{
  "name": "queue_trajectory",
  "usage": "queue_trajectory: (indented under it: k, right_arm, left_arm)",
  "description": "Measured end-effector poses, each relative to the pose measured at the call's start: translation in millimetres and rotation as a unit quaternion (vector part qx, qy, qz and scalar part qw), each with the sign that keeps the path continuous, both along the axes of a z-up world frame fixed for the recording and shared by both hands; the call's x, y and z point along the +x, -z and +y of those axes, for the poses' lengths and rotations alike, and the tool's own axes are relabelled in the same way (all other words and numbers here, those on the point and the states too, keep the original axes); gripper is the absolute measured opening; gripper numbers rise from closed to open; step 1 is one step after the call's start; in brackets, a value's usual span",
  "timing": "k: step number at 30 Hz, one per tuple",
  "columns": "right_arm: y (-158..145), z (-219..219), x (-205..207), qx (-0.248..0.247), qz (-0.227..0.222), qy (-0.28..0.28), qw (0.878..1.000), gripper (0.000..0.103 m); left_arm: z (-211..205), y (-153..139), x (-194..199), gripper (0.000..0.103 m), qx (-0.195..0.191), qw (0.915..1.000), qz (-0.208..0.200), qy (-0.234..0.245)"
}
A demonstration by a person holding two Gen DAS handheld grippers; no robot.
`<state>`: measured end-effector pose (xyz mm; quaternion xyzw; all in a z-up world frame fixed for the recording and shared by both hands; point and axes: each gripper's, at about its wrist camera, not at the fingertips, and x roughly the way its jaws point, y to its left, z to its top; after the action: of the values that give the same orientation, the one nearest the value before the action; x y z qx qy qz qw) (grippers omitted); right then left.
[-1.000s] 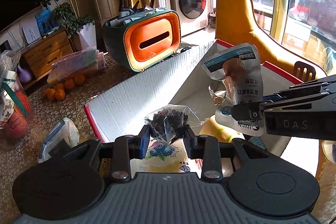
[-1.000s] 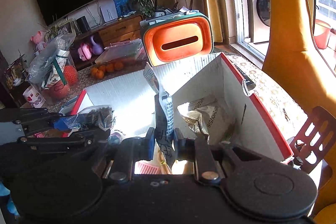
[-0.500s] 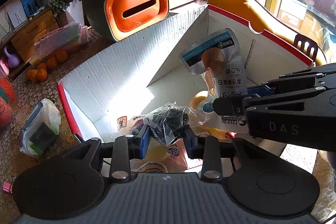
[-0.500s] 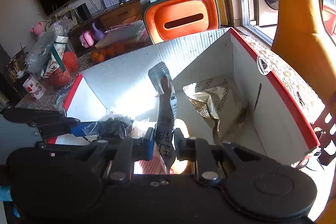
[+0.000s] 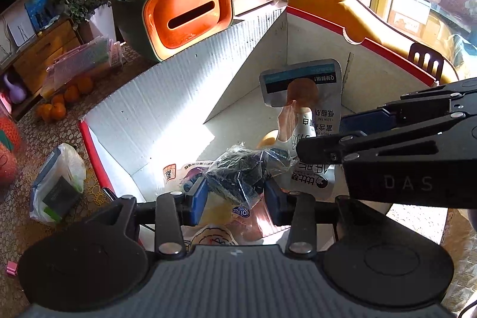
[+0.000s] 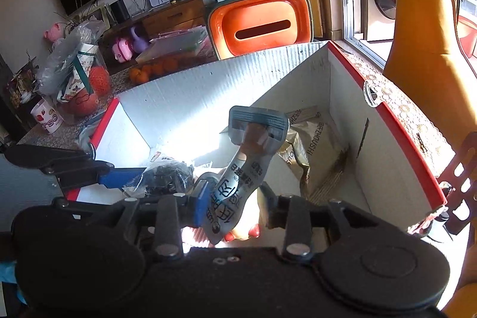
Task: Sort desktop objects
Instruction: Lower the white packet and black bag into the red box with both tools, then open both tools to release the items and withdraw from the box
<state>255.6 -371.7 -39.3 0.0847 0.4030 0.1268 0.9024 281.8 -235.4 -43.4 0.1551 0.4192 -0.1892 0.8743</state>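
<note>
Right wrist view: right gripper (image 6: 234,203) opening, grey snack pouch (image 6: 238,178) between its jaws, long axis running up and away, sealed top leaning toward the far wall of the cardboard box (image 6: 387,121); Chinese print, "LOW FAT" readable in the left view. Left gripper (image 5: 235,195) opening too, clear bag of dark bits (image 5: 243,172) between its blue pads over the box. "DAS" marks the right gripper's body.
</note>
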Motion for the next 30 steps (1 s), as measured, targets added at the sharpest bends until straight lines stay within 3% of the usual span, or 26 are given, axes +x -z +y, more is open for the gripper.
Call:
queue_trajectory:
  k: [3,8,11,13,20,23,30]
  right_arm:
    - [-4.6,-2.6,-2.5,0.002,-0.004,0.004,1.000,0.047]
    - [-13.2,-3.8,-11.0,-0.002,-0.013,0.007,1.000,0.049]
    - [-20.5,-1.6,-18.0,-0.011,-0.022,0.003,1.000,0.054]
    - [-25.2,-0.3,-21.8,-0.013,-0.027,0.002,1.000,0.062]
    - [-39.3,5.0,-37.6,-0.018,-0.042,0.002,0.999,0.065]
    - [-45.0,6.1,-45.4,-0.015,-0.048,0.006,0.999,0.074]
    - [-58.3,11.3,-65.5,-0.002,-0.063,0.009,0.998,0.079]
  left_arm:
    - [4.0,-4.3,-3.0,0.048,-0.009,0.9999,-0.003,-0.009]
    - [13.9,-13.8,-10.7,0.057,-0.034,0.9993,-0.009,-0.015]
    - [15.6,-20.2,-19.1,0.058,-0.039,0.9990,-0.017,-0.009]
    - [16.6,-25.5,-26.5,0.058,-0.042,0.9988,-0.026,-0.004]
    - [27.0,-44.8,-50.6,0.064,-0.057,0.9971,-0.051,0.001]
    - [34.7,-52.5,-59.5,0.069,-0.066,0.9961,-0.058,-0.003]
    - [58.2,-64.7,-82.3,0.071,-0.087,0.9934,-0.072,-0.016]
